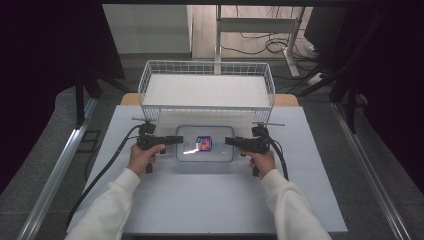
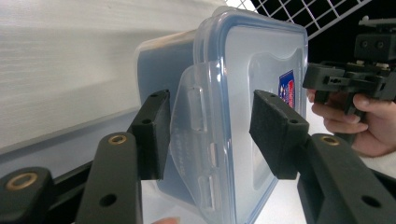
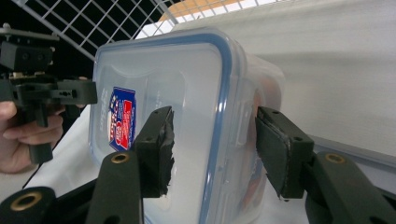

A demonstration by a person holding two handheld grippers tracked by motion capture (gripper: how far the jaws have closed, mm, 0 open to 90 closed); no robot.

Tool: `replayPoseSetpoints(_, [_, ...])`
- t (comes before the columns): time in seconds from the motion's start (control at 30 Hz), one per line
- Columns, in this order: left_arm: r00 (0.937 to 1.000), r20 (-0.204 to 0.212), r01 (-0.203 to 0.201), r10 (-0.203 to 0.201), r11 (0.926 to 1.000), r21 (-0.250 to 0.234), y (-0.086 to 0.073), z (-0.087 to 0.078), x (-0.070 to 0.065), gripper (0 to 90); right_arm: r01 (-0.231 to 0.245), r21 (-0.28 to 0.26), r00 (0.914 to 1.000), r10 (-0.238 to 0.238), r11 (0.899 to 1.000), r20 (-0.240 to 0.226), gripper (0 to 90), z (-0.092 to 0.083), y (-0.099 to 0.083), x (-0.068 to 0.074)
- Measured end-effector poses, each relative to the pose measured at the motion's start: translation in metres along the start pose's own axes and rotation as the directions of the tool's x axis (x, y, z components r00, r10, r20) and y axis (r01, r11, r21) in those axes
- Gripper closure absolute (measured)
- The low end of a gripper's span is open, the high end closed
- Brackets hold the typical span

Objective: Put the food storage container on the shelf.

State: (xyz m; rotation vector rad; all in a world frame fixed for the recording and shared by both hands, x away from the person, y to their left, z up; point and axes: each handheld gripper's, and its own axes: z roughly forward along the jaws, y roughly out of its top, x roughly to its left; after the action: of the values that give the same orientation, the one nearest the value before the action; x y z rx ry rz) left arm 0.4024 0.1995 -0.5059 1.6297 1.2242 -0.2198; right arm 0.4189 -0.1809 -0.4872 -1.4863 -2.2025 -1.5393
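A clear plastic container [image 1: 205,143] with a blue-sealed snap lid sits on the white worktop [image 1: 210,200], centre of the high view, just below a white wire basket [image 1: 206,90] that occupies the upper middle of the frame. A red-and-blue label [image 1: 203,143] is on the lid.

Left hand-held gripper [image 1: 172,140]: held at the left end of the container, pointing toward the frame centre. In the left gripper view its jaws are partly open and straddle the container's end — one pad beside the hinged locking flap [image 2: 194,140] on the container wall side, the other over the lid face. The flap stands out from the wall. Whether either pad touches the plastic cannot be told; a visible gap remains on the lid side.

Right hand-held gripper [image 1: 234,142]: held at the right end of the container, pointing toward the frame centre. In the right gripper view its jaws are likewise partly open around that end of the lid rim, one pad over the lid face near the label, the other alongside the container wall. Neither pad is clearly pressed against the container.

Each gripper is held by one hand — left hand [image 1: 144,157], right hand [image 1: 262,161] — with white sleeves entering from the bottom of the frame.
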Motion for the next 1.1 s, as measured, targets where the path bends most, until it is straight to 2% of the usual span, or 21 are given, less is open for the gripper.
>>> replayPoseSetpoints(0.37, [0.9990,-0.004,0.045,-0.045,0.9985,-0.030,0.001,0.006,0.006,47.9,-0.079,-0.054,0.9963,0.080,0.995,0.029,46.2,0.008,-0.002,-0.003])
replayPoseSetpoints(0.67, [0.9986,-0.014,0.051,-0.052,0.9979,-0.041,0.001,0.008,0.008,47.3,-0.098,-0.070,0.9942,0.101,0.993,0.039,45.2,0.012,-0.003,-0.005])
replayPoseSetpoints(0.87, [0.9984,-0.028,0.047,-0.048,0.9979,-0.044,0.001,0.009,0.009,45.9,-0.080,-0.079,0.9946,0.085,0.994,0.059,43.4,0.013,-0.003,-0.004])
replayPoseSetpoints(0.97, [0.9977,-0.033,0.057,-0.059,0.9961,-0.068,0.001,0.008,0.007,39.7,-0.058,-0.089,0.9946,0.065,0.994,0.080,38.1,0.014,-0.004,0.000])
replayPoseSetpoints(1.07, [0.9979,-0.052,0.036,-0.040,0.9971,-0.066,0.000,0.005,0.003,35.3,-0.055,-0.090,0.9935,0.064,0.994,0.094,35.9,0.012,-0.005,0.002])
replayPoseSetpoints(1.1, [0.9968,-0.079,0.004,-0.009,0.9981,-0.062,-0.002,0.000,-0.001,34.4,-0.031,-0.086,0.9932,0.040,0.996,0.109,34.8,0.008,-0.005,0.006])
